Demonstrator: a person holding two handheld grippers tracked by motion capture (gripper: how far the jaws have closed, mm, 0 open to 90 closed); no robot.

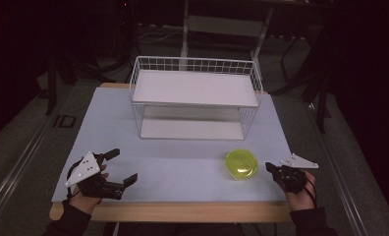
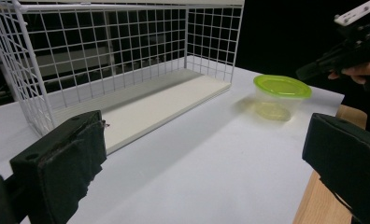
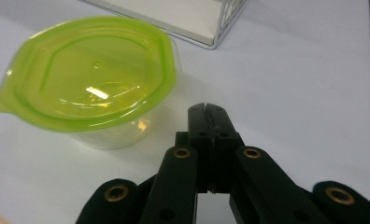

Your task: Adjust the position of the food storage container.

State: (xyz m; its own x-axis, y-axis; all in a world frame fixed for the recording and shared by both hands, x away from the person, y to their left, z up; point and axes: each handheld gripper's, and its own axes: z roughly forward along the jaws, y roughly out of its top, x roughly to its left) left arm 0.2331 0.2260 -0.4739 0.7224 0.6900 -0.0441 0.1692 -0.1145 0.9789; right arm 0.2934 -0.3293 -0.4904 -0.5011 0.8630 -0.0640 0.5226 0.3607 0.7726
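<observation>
A round clear container with a yellow-green lid (image 1: 241, 163) (image 2: 282, 89) (image 3: 87, 74) stands on the pale table (image 1: 182, 167), front right. My right gripper (image 1: 271, 167) (image 3: 207, 111) is just right of it, jaws pressed together with nothing between them, a small gap from the container. My left gripper (image 1: 124, 166) (image 2: 206, 154) rests at the front left, jaws spread wide and empty, pointing toward the container and the rack. In the left gripper view the right gripper (image 2: 314, 67) hangs beyond the container.
A white wire rack (image 1: 195, 98) (image 2: 113, 60) with two white shelves stands at the table's middle back, its open side facing me. The wooden front edge (image 1: 182, 211) lies under my wrists. Dark floor and chair legs surround the table.
</observation>
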